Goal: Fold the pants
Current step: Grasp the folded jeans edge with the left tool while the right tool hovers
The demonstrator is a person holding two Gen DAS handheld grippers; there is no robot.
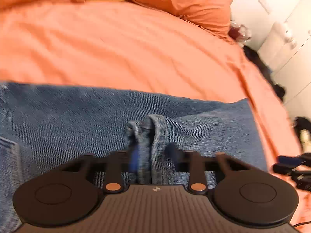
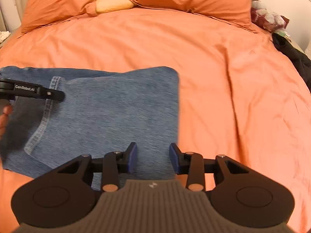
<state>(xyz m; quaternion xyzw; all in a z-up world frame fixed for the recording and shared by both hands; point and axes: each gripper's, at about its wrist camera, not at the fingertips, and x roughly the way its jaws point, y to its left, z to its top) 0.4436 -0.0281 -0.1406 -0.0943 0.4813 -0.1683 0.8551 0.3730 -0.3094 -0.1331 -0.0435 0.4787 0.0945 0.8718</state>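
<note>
The faded blue denim pants (image 2: 108,108) lay partly folded on the bed's orange cotton duvet (image 2: 223,73), filling the left and lower-centre of the right wrist view, with their long axis running left to right across the frame and a squared folded edge toward the right. The left tool (image 1: 148,155) was clamped on a stitched hem fold of the denim, bunched up between its pads at the lower middle of its own view. The right tool (image 2: 152,155) stood with its blue pads apart and nothing between them, hovering over the near right corner of the denim. I judged the right hand the nearer to that free folded edge, so the next fold probably turned on it. Only the right wrist view showed the whole outline of the pants and the left tool seen side-on at left; only the left wrist view showed the pinched hem itself.
</note>
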